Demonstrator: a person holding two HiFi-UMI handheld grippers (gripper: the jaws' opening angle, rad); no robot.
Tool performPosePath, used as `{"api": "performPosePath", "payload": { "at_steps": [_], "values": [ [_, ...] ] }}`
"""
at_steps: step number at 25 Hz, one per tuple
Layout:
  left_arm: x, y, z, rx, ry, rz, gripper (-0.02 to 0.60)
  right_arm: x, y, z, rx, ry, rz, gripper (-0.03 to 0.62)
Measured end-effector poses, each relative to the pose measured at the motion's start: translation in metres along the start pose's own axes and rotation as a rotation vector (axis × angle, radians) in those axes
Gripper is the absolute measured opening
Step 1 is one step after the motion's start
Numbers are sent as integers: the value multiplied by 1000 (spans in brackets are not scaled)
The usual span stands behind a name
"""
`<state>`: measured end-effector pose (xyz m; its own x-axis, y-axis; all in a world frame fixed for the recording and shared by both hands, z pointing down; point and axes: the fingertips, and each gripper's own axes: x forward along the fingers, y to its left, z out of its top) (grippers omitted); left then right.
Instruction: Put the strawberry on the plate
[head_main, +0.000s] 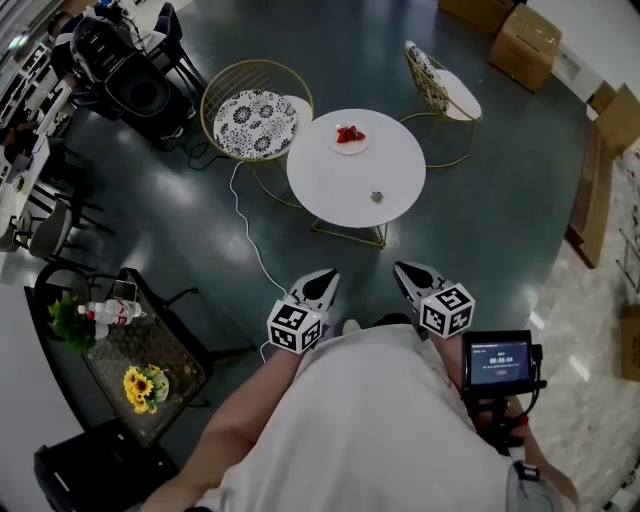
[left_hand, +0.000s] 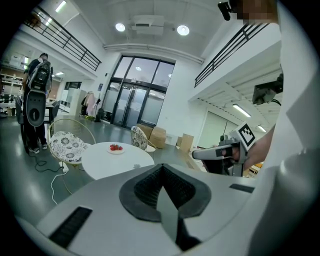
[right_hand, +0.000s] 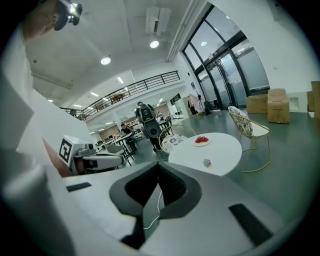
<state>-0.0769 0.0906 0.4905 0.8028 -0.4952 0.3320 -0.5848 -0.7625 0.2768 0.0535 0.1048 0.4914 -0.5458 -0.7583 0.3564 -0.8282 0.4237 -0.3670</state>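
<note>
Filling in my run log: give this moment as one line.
stage: standing back from round table | left gripper: shut, empty | right gripper: shut, empty | plate: holds strawberries

1. You face one round white table (head_main: 330, 190), which stands on thin gold legs on a dark grey floor (head_main: 480, 230).
2. A small white plate (head_main: 350, 149) sits directly on the tabletop, close to the edge far from you.
3. The plate carries a cluster of red strawberries (head_main: 350, 133); the count is not resolvable.
4. One small grey object (head_main: 377, 196) lies on the tabletop, well apart from the plate, nearer you and slightly right. Its identity is unclear.
5. A white cable (head_main: 246, 232) lies on the floor, left of the plate and nearer you.
</note>
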Motion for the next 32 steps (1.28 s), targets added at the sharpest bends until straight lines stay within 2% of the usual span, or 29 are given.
{"api": "performPosePath", "payload": {
  "at_steps": [6,20,29,32],
  "values": [
    [1,-1,-1,2,13,-8,6,1,-6,-5,22,9,-22,8],
    [21,72,7,-43,30,74,6,90,-35,4,-29,120,57,8],
    [49,95,17,-71,52,94,6,138,-77,4,-59,248,74,9],
    [67,116,13,-87,69,115,6,165,-106,-7,-57,290,68,9]
  ]
}}
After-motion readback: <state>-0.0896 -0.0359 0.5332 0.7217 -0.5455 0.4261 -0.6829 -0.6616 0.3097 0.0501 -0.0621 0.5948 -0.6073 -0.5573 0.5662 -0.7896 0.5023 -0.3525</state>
